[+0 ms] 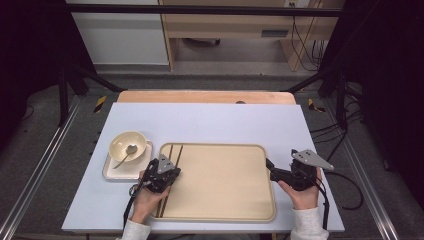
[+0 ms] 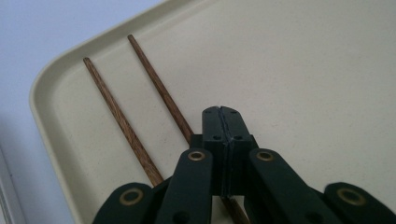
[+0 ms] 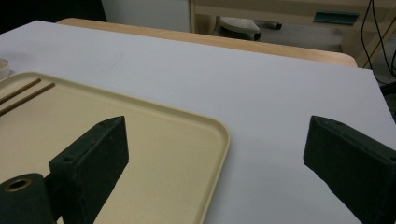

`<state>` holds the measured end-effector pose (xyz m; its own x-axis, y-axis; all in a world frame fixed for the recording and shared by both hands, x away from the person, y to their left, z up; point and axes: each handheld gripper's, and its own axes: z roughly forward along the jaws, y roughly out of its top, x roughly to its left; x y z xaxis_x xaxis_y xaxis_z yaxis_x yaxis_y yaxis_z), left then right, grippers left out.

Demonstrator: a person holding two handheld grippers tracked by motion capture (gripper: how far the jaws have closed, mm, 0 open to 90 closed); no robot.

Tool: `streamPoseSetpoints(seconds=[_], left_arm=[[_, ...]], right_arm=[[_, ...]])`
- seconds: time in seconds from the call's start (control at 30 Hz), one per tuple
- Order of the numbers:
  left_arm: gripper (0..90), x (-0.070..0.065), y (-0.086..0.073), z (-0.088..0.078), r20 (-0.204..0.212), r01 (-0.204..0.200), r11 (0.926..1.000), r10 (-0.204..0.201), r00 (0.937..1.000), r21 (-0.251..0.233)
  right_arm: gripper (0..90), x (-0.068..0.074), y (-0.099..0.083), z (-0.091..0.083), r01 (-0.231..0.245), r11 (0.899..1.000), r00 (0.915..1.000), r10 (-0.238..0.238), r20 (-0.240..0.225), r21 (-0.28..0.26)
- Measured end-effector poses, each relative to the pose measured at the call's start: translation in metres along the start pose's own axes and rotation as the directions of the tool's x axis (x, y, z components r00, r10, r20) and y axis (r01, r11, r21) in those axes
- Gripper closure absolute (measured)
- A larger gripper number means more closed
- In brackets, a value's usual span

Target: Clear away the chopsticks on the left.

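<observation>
Two brown wooden chopsticks lie side by side along the left side of a beige tray. My left gripper hovers over them, held from below by a hand. In the left gripper view its jaws are shut flat against each other with nothing visible between them. One chopstick runs under the jaws and the other lies just to their left. My right gripper stands open at the tray's right edge. In the right gripper view one jaw is over the tray and the other over the table.
A cream bowl with a metal spoon in it sits on a small white square plate left of the tray. The white tabletop stretches behind the tray, with a wooden edge at the back.
</observation>
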<state>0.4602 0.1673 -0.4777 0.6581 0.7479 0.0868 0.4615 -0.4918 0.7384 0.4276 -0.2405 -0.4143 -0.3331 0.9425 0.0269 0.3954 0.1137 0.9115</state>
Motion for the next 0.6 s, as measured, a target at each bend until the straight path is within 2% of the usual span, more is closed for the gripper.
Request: streamPoseSetpoints(seconds=[0.1, 0.2, 0.37, 0.47, 0.6], left_arm=[[89.6, 0.001, 0.000, 0.000, -0.003, 0.007, 1.0000, -0.007, 1.0000, -0.003], [89.8, 0.003, -0.001, -0.001, -0.028, 0.020, 0.9998, -0.020, 0.9994, -0.002], [89.8, 0.006, -0.003, -0.002, -0.047, 0.041, 0.9991, -0.042, 0.9980, -0.003], [89.8, 0.009, -0.006, -0.004, -0.070, 0.060, 0.9982, -0.061, 0.9957, -0.006], [89.9, 0.013, -0.009, -0.006, -0.076, 0.082, 0.9966, -0.082, 0.9937, -0.011]], right_arm=[[7.1, 0.000, 0.000, 0.000, 0.001, 1.000, 1.0000, -0.001, -0.003, -0.001], [7.1, 0.000, 0.000, 0.000, 0.002, 1.000, 1.0000, -0.002, -0.001, -0.001], [7.1, 0.000, 0.000, 0.000, 0.002, 1.000, 1.0000, -0.002, 0.000, -0.002], [7.1, 0.000, 0.000, 0.000, 0.002, 1.000, 1.0000, -0.002, -0.001, -0.002], [7.1, 0.000, 0.000, -0.001, -0.001, 1.000, 1.0000, 0.001, 0.001, -0.001]])
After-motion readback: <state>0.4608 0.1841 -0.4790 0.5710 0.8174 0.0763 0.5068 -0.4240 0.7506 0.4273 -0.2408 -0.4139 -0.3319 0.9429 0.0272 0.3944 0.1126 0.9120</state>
